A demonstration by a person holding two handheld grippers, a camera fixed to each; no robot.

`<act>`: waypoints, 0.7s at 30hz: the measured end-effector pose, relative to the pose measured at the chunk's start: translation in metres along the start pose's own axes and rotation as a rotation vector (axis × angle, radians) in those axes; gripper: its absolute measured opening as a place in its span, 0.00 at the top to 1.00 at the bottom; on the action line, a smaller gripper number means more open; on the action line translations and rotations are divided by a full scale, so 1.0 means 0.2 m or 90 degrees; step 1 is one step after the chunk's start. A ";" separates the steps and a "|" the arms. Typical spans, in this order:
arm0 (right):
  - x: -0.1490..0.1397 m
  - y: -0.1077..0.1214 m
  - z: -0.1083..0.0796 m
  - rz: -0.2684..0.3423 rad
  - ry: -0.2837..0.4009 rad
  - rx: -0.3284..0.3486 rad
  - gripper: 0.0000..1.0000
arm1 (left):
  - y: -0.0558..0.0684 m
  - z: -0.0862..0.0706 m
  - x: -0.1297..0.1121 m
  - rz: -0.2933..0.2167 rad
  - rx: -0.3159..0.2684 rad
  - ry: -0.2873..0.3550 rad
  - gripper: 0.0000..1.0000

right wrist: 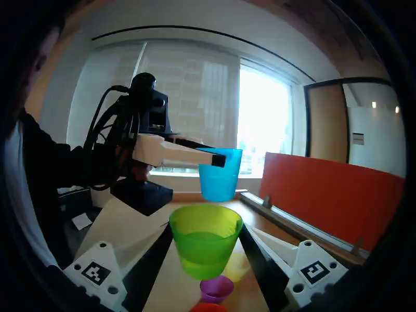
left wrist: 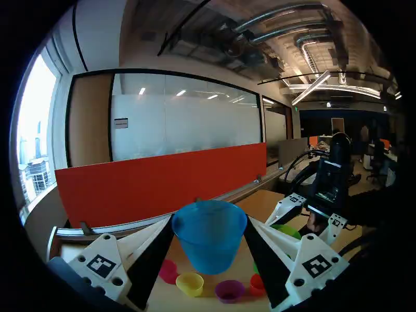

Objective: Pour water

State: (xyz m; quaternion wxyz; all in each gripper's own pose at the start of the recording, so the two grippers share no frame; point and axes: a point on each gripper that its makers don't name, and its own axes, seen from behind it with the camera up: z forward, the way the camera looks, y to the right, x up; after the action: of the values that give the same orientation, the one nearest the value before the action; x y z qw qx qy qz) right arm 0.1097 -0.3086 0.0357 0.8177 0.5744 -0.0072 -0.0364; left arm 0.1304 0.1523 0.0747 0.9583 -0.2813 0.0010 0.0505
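My left gripper [left wrist: 209, 244] is shut on a translucent blue cup [left wrist: 209, 236], held upright above the wooden table [left wrist: 171, 299]. In the right gripper view that blue cup [right wrist: 219, 174] hangs in the left gripper [right wrist: 218, 158], up and beyond my own cup. My right gripper [right wrist: 206, 247] is shut on a green cup [right wrist: 206, 239] that holds liquid to about half its height and stands upright. The right gripper [left wrist: 307, 216] with the green cup's rim [left wrist: 286, 230] sits to the right in the left gripper view.
Small cups lie on the table below: pink [left wrist: 168, 271], yellow [left wrist: 190, 284], purple [left wrist: 229, 290], orange [left wrist: 257, 284]. The purple cup [right wrist: 217, 288] is under the green one. A red divider panel [left wrist: 161, 182] runs along the table's far edge. A person's dark sleeve [right wrist: 57, 166] is at left.
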 end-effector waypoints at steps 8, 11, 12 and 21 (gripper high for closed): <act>-0.02 -0.01 -0.04 0.010 -0.009 -0.006 0.09 | 0.02 -0.05 -0.10 0.017 -0.010 -0.017 0.11; -0.06 -0.03 -0.06 0.011 -0.023 -0.008 0.09 | 0.04 -0.07 -0.16 0.021 -0.016 -0.031 0.11; -0.07 -0.03 -0.07 0.010 -0.028 -0.008 0.09 | 0.05 -0.08 -0.18 0.021 -0.016 -0.035 0.11; -0.17 -0.06 -0.16 0.014 -0.068 -0.020 0.09 | 0.06 -0.13 -0.36 0.016 -0.017 -0.069 0.11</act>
State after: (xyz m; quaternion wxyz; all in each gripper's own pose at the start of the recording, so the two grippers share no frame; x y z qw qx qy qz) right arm 0.0766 -0.2809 0.0142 0.8253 0.5589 -0.0566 -0.0578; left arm 0.0582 0.1419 0.0481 0.9523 -0.2912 -0.0484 0.0780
